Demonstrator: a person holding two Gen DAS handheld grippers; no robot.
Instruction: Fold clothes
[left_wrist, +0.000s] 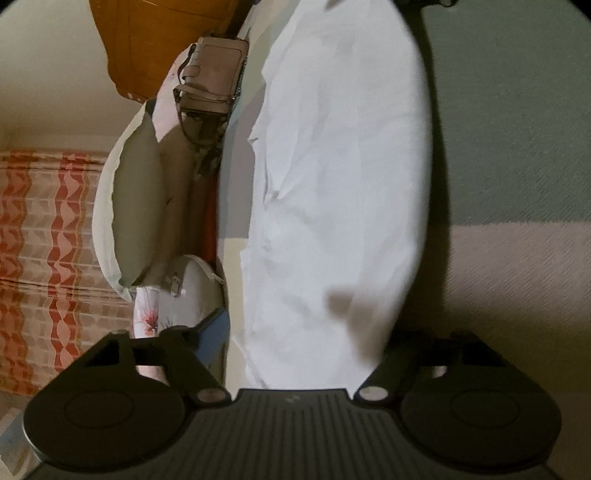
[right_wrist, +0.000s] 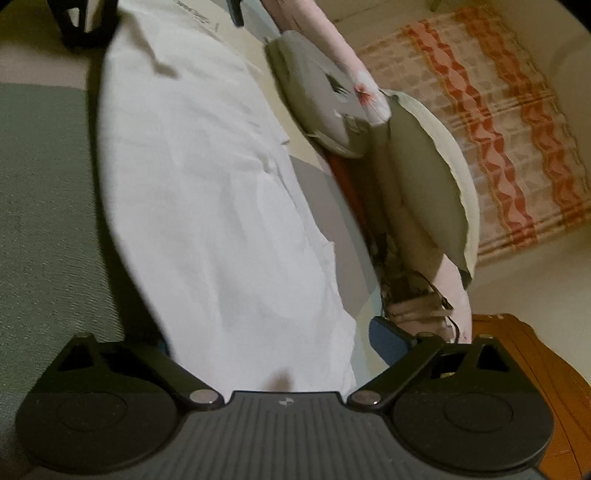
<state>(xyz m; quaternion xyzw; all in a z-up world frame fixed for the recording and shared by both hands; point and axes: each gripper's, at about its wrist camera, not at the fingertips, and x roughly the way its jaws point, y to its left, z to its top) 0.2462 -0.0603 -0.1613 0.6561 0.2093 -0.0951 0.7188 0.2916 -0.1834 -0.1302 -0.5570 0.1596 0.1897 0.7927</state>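
Left wrist view.
- White garment (left_wrist: 332, 192): long, lying flat on the bed (left_wrist: 517, 147), running from the gripper's front edge up to the top of the frame. Creased, with a seam or fold line down its left part.
- Left gripper (left_wrist: 299, 343): jaws spread either side of the garment's near end; one blue pad (left_wrist: 212, 339) shows at left, the right fingertip lost in shadow. Whether the pads press the cloth I cannot tell.
- Bed cover: green above, pale pink below, at the right of the garment.
- Pillow (left_wrist: 129, 218): pale, left of the garment, near the bed's edge.
- Brown bag (left_wrist: 212, 77): with straps, above the pillow.
- White bag (left_wrist: 192, 284): rounded, below the pillow.
- Patterned mat (left_wrist: 44, 258): orange and cream, far left.

Right wrist view.
- White garment (right_wrist: 207, 192): diagonal, from upper left down to the gripper.
- Right gripper (right_wrist: 277, 343): jaws wide apart, the garment's near end between them; blue pad (right_wrist: 388, 339) at right is clear of the cloth.
- Pillow (right_wrist: 428, 184), white bag (right_wrist: 317, 96), brown bag (right_wrist: 417, 306): in a row right of the garment.
- Patterned mat (right_wrist: 498, 129): upper right.
- Wooden furniture (right_wrist: 535, 362): orange-brown, lower right.
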